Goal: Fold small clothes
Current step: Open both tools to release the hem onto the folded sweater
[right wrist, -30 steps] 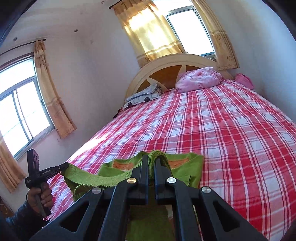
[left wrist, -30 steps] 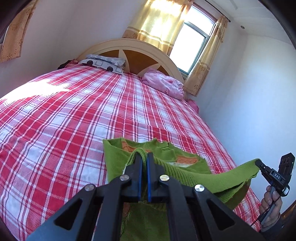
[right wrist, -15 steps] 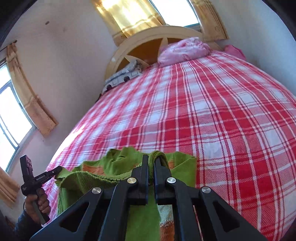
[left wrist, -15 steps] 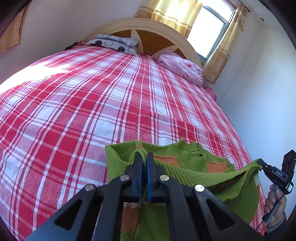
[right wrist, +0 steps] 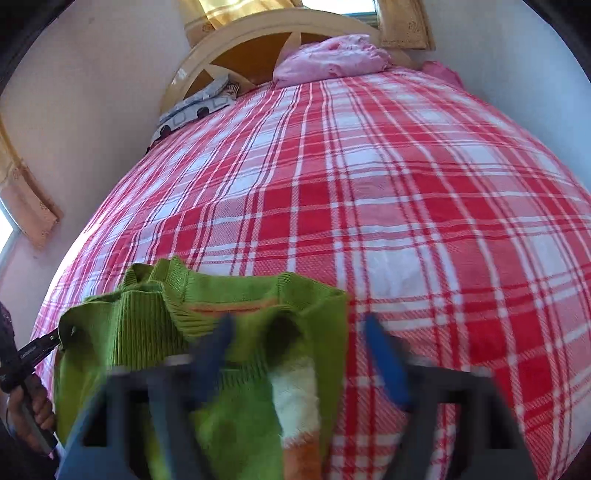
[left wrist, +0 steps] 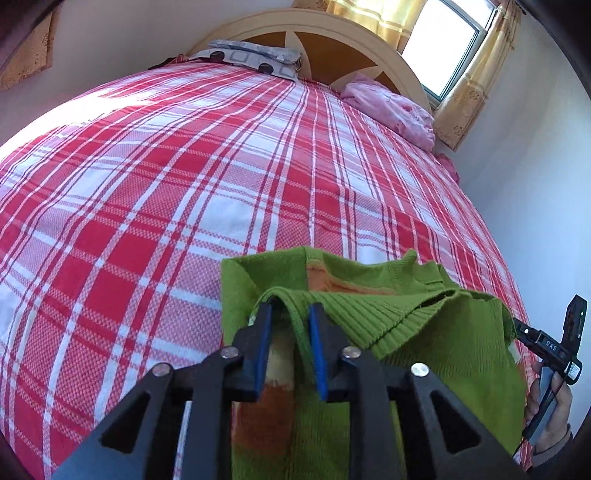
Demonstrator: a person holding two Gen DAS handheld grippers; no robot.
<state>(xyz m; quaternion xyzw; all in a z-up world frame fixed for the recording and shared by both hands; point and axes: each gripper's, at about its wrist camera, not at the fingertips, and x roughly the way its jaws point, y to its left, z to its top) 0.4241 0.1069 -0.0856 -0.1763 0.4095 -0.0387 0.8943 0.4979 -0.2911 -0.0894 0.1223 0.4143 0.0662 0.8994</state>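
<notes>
A small green knit sweater (left wrist: 424, 332) with orange and white patches lies folded on the red plaid bed (left wrist: 184, 184) near its front edge. My left gripper (left wrist: 290, 325) is opening. A fold of the ribbed hem still hangs between its blue pads (left wrist: 316, 339), which no longer pinch it. In the right wrist view my right gripper (right wrist: 299, 325) is blurred and opening wide over the sweater (right wrist: 147, 332), whose right part lies loose between the fingers. Each view shows the other gripper at the hem's far corner: the right gripper (left wrist: 546, 347), and the left gripper (right wrist: 37, 347) in a hand (right wrist: 33, 410).
A pink pillow (left wrist: 391, 107) and a grey patterned pillow (left wrist: 255, 55) lie by the arched headboard (left wrist: 325, 33) at the far end. A curtained window (left wrist: 443, 44) is behind it. A white wall runs along the bed's right side.
Both grippers sank toward the bed and carried the raised hem forward over the sweater's upper part. Both jaws, shut on the hem before, have come apart, the right one widest.
</notes>
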